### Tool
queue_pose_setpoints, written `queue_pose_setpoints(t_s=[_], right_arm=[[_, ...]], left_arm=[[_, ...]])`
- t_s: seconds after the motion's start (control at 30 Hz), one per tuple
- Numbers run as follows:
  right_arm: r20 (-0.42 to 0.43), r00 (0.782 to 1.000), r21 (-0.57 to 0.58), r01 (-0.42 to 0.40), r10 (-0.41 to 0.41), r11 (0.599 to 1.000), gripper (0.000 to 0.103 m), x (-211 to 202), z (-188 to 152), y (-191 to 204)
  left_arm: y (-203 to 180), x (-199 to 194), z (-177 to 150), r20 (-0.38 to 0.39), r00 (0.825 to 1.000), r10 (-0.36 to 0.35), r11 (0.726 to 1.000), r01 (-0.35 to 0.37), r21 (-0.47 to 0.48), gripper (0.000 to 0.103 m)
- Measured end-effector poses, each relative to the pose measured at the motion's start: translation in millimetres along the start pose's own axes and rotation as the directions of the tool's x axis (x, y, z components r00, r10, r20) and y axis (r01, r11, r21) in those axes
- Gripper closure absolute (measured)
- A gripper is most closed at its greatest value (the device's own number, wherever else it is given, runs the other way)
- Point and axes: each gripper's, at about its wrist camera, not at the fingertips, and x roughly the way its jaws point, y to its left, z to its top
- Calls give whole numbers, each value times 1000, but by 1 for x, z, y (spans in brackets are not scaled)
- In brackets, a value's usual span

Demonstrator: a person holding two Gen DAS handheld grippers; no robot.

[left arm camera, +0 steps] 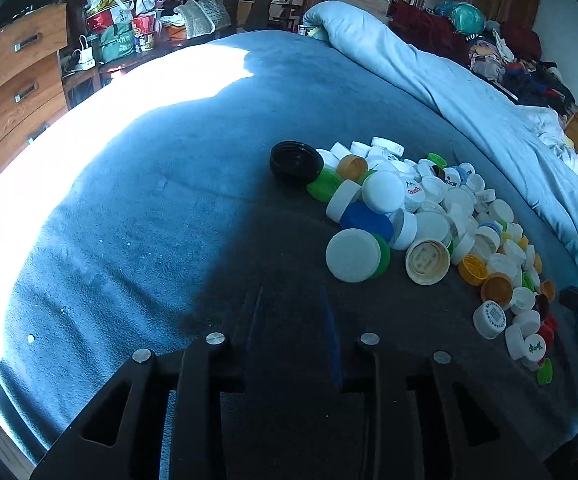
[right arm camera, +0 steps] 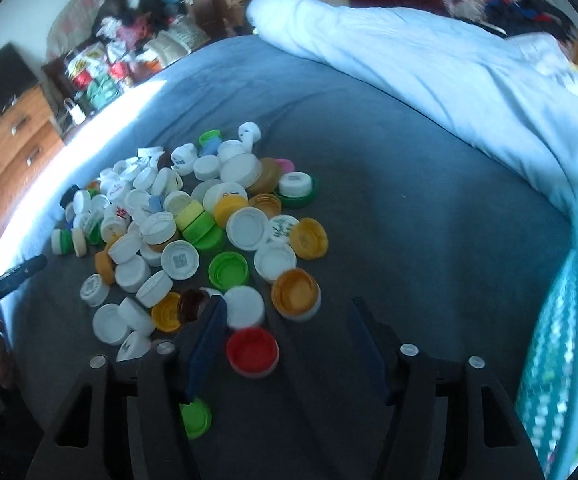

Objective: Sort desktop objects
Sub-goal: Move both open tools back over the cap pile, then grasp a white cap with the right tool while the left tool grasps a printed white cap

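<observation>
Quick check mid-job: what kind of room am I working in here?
Most likely a bedroom: the bottle caps lie on a bed's blue blanket, a pale duvet is bunched beside them, and a wooden drawer unit stands alongside.

Landmark: black lid (left arm camera: 296,161) on the blue blanket (left arm camera: 161,200)
Cap pile (left arm camera: 433,216): spreads right of and nearer than the black lid
Large white cap (left arm camera: 353,255): pile's near edge
Left gripper (left arm camera: 295,312): nearer than the black lid, jaws closed, nothing between
Pale quilt (left arm camera: 429,68): beyond it
</observation>
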Motion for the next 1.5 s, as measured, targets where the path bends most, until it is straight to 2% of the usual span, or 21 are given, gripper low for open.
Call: queue_pose_setpoints(t_s=[0.07, 0.13, 0.17, 0.23, 0.33, 0.43, 0.53, 0.6, 0.63, 0.67, 0.7, 0.73, 0.77, 0.8, 0.9, 1.03, 1.23, 1.33, 1.4, 1.5], right_arm=[[-21, 1000, -28, 18, -18, 999, 55, 15, 3, 3], [-40, 998, -43, 38, -40, 998, 60, 27, 4, 4], [-45, 998, -44, 44, -46, 998, 68, 32, 3, 3], [-41, 998, -33, 50, -51, 998, 69, 30, 4, 0], [32, 999, 4, 11, -11, 1000, 69, 1, 8, -2], [109, 986, 57, -132, 125, 990, 69, -38, 9, -3], [160, 959, 119, -255, 235, 960, 69, -64, 5, -8], [158, 922, 181, -379, 353, 908, 68, -66, 1, -14], [146, 935, 172, -345, 323, 923, 68, -67, 0, -12], [108, 977, 88, -193, 183, 977, 61, -64, -2, 1], [81, 985, 58, -158, 153, 986, 60, -60, -5, 4], [81, 977, 89, -202, 195, 975, 61, -59, -7, 0], [127, 961, 159, -266, 247, 951, 64, -67, -10, -9], [151, 958, 174, -267, 243, 948, 70, -72, -11, -12], [159, 972, 136, -196, 174, 971, 75, -81, -9, -11], [104, 991, 81, -93, 84, 992, 75, -72, -15, -11], [20, 999, 95, -43, 41, 995, 74, -42, -46, -25], [9, 1000, 85, -25, 24, 996, 68, -30, -51, -26], [20, 1000, 61, 2, -4, 998, 54, -26, -51, -27], [48, 998, 64, 36, -39, 997, 49, -24, -46, -33]], left_arm=[[-1, 1, 0, 1, 1000, 0, 1000, 0, 7, 73], [-2, 1, 0, 0, 1000, -4, 1000, 4, 10, 71], [-2, 1, 0, 0, 1000, -5, 1000, 5, 12, 71], [-2, 0, 0, -2, 1000, -9, 1000, 9, 10, 71], [0, -3, 2, -6, 1000, -23, 1000, 23, 3, 70], [-1, -5, 3, 0, 999, -32, 999, 32, 12, 70], [-5, -8, 5, 15, 999, -40, 999, 39, 29, 67], [-8, -8, 6, 18, 999, -42, 998, 41, 39, 63], [-10, -8, 6, 20, 999, -44, 998, 43, 42, 62], [-11, -8, 6, 19, 999, -46, 998, 45, 44, 62], [-12, -8, 6, 15, 999, -49, 998, 48, 45, 62], [-13, -7, 6, 11, 999, -52, 998, 52, 44, 62], [-13, -7, 6, 9, 998, -56, 998, 55, 41, 62], [-13, -8, 6, 10, 998, -57, 997, 57, 43, 62], [-14, -9, 7, 9, 998, -59, 997, 58, 46, 62], [-21, -11, 7, 6, 996, -88, 993, 87, 74, 62], [-35, -16, 4, -25, 987, -157, 980, 159, 122, 62], [-41, -18, 2, -34, 984, -172, 974, 175, 145, 62], [-44, -16, 0, -47, 982, -180, 972, 185, 146, 62], [-46, -15, -2, -61, 982, -180, 971, 188, 147, 62]])
